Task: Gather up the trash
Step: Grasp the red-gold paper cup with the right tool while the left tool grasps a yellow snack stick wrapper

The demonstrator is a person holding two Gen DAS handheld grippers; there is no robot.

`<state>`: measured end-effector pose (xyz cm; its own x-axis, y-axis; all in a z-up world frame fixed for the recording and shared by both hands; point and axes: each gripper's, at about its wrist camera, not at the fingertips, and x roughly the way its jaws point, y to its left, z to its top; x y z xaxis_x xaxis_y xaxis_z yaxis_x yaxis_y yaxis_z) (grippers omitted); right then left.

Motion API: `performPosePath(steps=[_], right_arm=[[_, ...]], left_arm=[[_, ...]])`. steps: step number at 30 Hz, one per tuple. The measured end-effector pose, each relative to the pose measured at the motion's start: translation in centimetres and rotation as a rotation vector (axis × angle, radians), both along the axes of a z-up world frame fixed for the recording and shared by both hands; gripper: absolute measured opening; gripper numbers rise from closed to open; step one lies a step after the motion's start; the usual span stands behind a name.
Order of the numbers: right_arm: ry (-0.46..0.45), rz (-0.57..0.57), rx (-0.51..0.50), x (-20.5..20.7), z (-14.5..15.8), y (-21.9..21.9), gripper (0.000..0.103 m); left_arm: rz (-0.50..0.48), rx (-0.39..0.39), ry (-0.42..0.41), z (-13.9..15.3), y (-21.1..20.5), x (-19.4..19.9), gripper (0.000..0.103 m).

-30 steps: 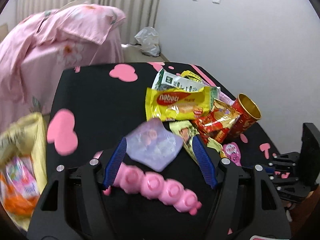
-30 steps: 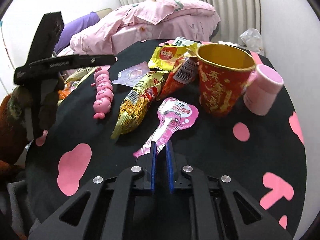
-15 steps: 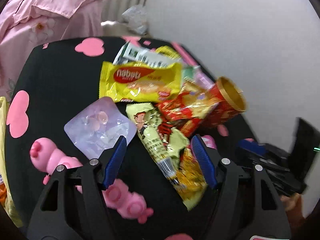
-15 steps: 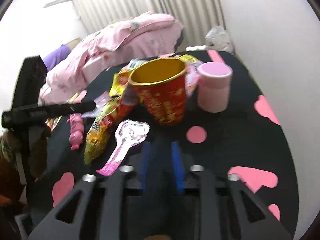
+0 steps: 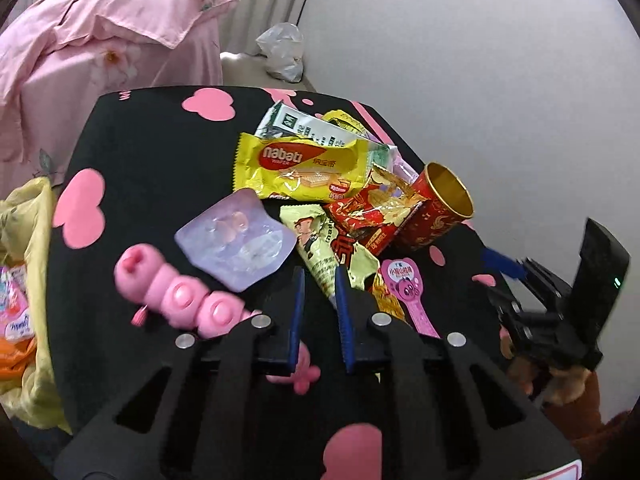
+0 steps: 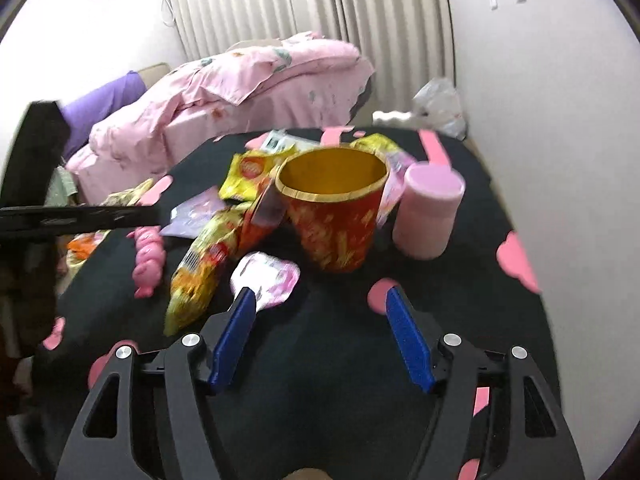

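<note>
Snack wrappers lie in a pile on the black table: a yellow wafer packet, a green-yellow snack bag, a red foil wrapper, a clear purple blister pack. A red and gold paper cup stands upright beside them. My left gripper is nearly shut with a narrow gap, empty, just short of the green-yellow bag. My right gripper is open and empty, in front of the cup.
A pink caterpillar toy lies left of my left gripper. A pink lidded jar stands right of the cup. A pink lollipop wrapper lies by my right gripper's left finger. A yellow bag with trash hangs at the table's left edge.
My left gripper has narrowed from wide open to nearly shut and shifted right toward the green-yellow bag. My right gripper has opened from shut and moved toward the cup.
</note>
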<state>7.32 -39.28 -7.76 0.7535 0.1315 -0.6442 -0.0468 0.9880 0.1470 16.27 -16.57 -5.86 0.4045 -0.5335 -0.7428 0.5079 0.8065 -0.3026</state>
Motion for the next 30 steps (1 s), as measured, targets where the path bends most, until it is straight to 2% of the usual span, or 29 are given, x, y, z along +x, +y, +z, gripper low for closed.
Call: performPosePath(steps=[1, 3, 5, 8, 10, 13, 18, 22, 23, 30], right_arm=[[-0.013, -0.003, 0.006, 0.6, 0.3, -0.2, 0.064], [-0.046, -0.019, 0.008, 1.8, 0.7, -0.3, 0.064], [-0.069, -0.044, -0.01, 3.4, 1.2, -0.4, 0.064], [-0.107, -0.023, 0.002, 5.1, 1.8, -0.6, 0.064], [-0.073, 0.006, -0.001, 6.8, 1.5, -0.4, 0.064], [-0.017, 0.03, 0.004, 8.6, 0.6, -0.3, 0.064], [-0.058, 0.04, 0.008, 7.2, 1.3, 0.1, 0.052], [-0.082, 0.023, 0.032, 4.3, 2.0, -0.6, 0.052], [-0.085, 0.017, 0.037, 3.8, 2.0, -0.8, 0.052], [-0.096, -0.065, 0.059, -0.9, 1.7, -2.9, 0.052]], left_arm=[[0.005, -0.005, 0.003, 0.0, 0.3, -0.2, 0.016], [0.015, -0.012, 0.009, -0.1, 0.6, -0.4, 0.024], [0.025, -0.031, 0.024, -0.4, 0.7, -0.4, 0.036], [0.024, -0.046, 0.035, -0.6, 0.9, -0.4, 0.042], [0.027, -0.052, 0.026, -0.7, 1.2, -0.5, 0.048], [0.03, -0.067, 0.022, -0.9, 1.7, -0.6, 0.051], [0.029, -0.083, 0.03, -1.3, 1.9, -0.6, 0.057], [-0.003, -0.124, 0.09, -1.9, 1.0, -0.2, 0.074], [-0.014, -0.134, 0.091, -2.0, 0.6, -0.2, 0.075], [-0.025, -0.041, 0.138, -2.6, -2.5, -0.5, 0.075]])
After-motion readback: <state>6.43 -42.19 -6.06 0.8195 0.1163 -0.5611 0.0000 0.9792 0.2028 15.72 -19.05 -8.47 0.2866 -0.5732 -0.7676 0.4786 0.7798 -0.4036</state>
